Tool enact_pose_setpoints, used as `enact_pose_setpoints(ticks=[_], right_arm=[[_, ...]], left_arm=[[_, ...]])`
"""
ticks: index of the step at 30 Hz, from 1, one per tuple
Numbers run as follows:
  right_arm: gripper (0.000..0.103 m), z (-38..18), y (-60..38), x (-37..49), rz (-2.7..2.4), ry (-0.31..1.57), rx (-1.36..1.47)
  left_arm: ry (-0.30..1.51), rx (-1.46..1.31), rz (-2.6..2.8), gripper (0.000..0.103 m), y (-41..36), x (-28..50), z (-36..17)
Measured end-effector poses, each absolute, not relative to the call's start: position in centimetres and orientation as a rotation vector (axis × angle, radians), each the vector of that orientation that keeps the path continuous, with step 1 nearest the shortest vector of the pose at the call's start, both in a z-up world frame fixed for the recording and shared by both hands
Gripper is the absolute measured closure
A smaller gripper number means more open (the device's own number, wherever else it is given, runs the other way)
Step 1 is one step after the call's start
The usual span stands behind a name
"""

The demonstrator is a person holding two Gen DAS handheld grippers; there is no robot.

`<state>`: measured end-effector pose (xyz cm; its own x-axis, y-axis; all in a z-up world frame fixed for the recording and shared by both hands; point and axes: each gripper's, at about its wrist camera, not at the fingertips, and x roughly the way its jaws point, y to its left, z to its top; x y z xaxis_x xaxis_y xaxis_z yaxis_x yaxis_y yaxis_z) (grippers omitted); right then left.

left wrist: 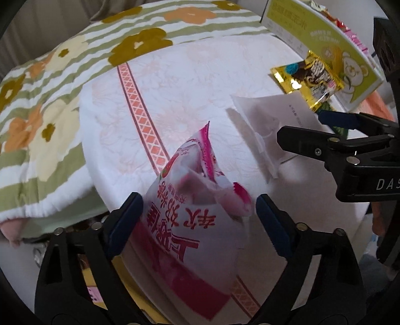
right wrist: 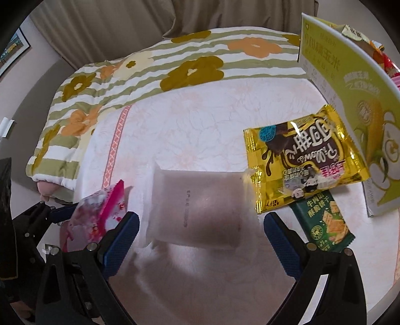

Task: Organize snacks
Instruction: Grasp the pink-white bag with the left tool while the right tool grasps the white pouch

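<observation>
A pink and white snack bag (left wrist: 190, 215) stands between the fingers of my left gripper (left wrist: 198, 220), which is open around it; it also shows at the left of the right wrist view (right wrist: 100, 215). A white snack packet (right wrist: 197, 210) lies on the bed between the open fingers of my right gripper (right wrist: 201, 235); it shows in the left wrist view (left wrist: 265, 125) too, with the right gripper (left wrist: 300, 135) beside it. A gold packet (right wrist: 305, 155) and a green packet (right wrist: 325, 225) lie at the right. A green and white box (right wrist: 350, 105) holds several snacks.
A white bedsheet with a pink patterned stripe (left wrist: 142, 105) covers the bed. A floral green-striped quilt (right wrist: 140, 72) lies at the far side. Curtains (right wrist: 125, 22) hang behind. The bed edge drops off at the lower left in the left wrist view.
</observation>
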<state>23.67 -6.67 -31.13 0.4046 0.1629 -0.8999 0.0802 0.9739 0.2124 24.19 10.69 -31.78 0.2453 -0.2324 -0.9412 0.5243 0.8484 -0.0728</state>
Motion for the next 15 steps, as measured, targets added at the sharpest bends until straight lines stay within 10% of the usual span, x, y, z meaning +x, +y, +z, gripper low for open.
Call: enact_pose_setpoints(ticks=[15], right_arm=[[0.004,-32.5,-6.0,24.5,0.041,1.177,0.260]], left_arm=[[1.235,0.255,-0.523,0.038,10.5,25.3,-31.9]])
